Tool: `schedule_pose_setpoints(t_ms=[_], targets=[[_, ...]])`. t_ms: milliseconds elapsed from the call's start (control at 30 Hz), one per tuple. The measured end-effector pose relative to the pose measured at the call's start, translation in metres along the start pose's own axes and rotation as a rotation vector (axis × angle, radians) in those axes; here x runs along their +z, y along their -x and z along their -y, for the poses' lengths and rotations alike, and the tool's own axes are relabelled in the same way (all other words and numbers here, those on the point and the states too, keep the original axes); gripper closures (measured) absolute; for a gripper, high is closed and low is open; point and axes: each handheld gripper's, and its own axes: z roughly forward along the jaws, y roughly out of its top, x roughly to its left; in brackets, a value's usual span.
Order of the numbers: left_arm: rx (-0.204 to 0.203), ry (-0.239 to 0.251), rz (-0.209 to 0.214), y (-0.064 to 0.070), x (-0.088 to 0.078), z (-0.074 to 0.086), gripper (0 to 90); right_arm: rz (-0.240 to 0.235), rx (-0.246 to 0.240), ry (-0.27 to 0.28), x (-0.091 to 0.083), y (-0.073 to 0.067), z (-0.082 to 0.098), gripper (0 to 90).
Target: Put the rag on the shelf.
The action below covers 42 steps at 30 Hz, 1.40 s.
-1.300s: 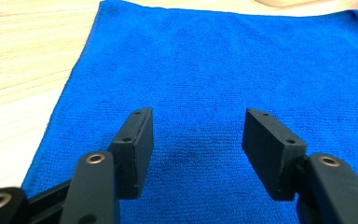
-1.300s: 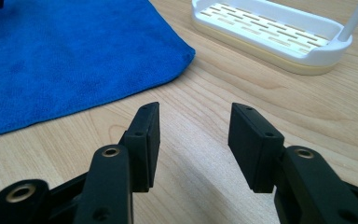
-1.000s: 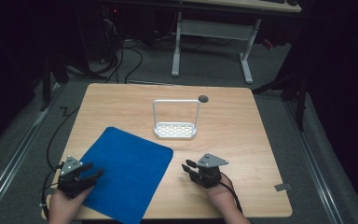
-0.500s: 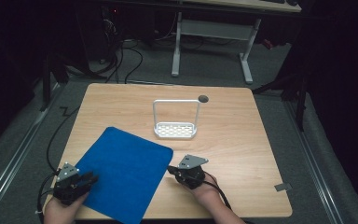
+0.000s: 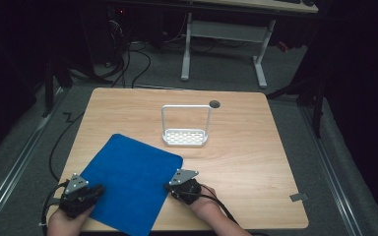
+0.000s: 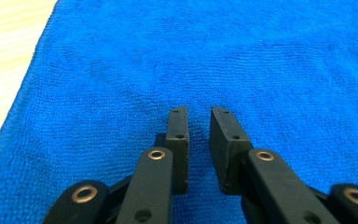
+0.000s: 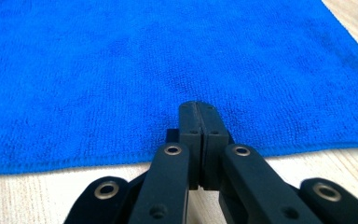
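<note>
cloth: blue microfibre cloth [image 5: 128, 187] lay flat at bench [image 5: 256, 162] near-left corner, long axis running 7-to-1 o'clock | left claw [image 6: 199, 122]: over cloth's 8 o'clock edge, jaws just closing, narrow gap, nothing pinched | right claw [image 7: 199, 112]: at 3 o'clock hem, jaws together, pads at the hem, grip unclear.

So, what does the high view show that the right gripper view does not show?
The high view alone gives the white rack standing beyond the blue cloth, the left tool at the cloth's left side, the round hole in the table, and the person's hands. The right gripper view alone gives the right tool up close, its jaws pressed together at the cloth's hemmed edge. Both share the blue cloth lying flat on the wooden table.
</note>
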Motion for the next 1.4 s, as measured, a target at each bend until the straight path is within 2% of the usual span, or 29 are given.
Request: schedule_pose_setpoints(t_ms=[233, 500, 667, 767, 800, 967, 1033, 1167, 1233, 1300, 1333, 1367, 1400], targets=[[0.036, -0.015, 0.007, 0.008, 0.000, -0.001, 78.1, 0.015, -0.002, -0.009, -0.005, 0.003, 0.003, 90.0], [0.103, -0.057, 0.048, 0.030, 0.004, -0.008, 78.1, 0.043, 0.039, -0.012, -0.019, 0.014, 0.015, 90.0], [0.153, -0.084, 0.098, 0.046, 0.013, -0.017, 77.8, 0.082, 0.070, -0.013, -0.030, 0.022, 0.025, 90.0], [0.197, -0.099, 0.132, 0.059, 0.019, -0.023, 77.8, 0.111, 0.086, -0.013, -0.038, 0.027, 0.032, 90.0], [0.207, -0.103, 0.140, 0.061, 0.021, -0.025, 77.8, 0.124, 0.103, -0.017, -0.042, 0.029, 0.035, 90.0], [0.279, -0.123, 0.217, 0.082, 0.032, -0.035, 78.0, 0.175, 0.150, -0.015, -0.058, 0.039, 0.050, 90.0], [0.296, -0.129, 0.239, 0.087, 0.035, -0.038, 78.0, 0.195, 0.179, -0.016, -0.066, 0.044, 0.057, 90.0], [0.314, -0.143, 0.290, 0.095, 0.039, -0.042, 77.2, 0.241, 0.205, -0.020, -0.076, 0.050, 0.066, 90.0], [0.321, -0.128, 0.286, 0.096, 0.039, -0.044, 74.6, 0.245, 0.208, -0.016, -0.078, 0.051, 0.067, 89.8], [0.297, -0.089, 0.269, 0.092, 0.036, -0.047, 70.9, 0.251, 0.208, -0.021, -0.079, 0.049, 0.066, 87.8], [0.275, -0.061, 0.249, 0.087, 0.034, -0.048, 70.1, 0.247, 0.208, -0.015, -0.080, 0.048, 0.065, 87.6], [0.244, -0.022, 0.202, 0.077, 0.031, -0.049, 69.7, 0.235, 0.212, -0.007, -0.081, 0.047, 0.064, 87.3], [0.228, -0.010, 0.174, 0.071, 0.031, -0.048, 69.6, 0.214, 0.215, 0.013, -0.082, 0.044, 0.062, 87.0]])
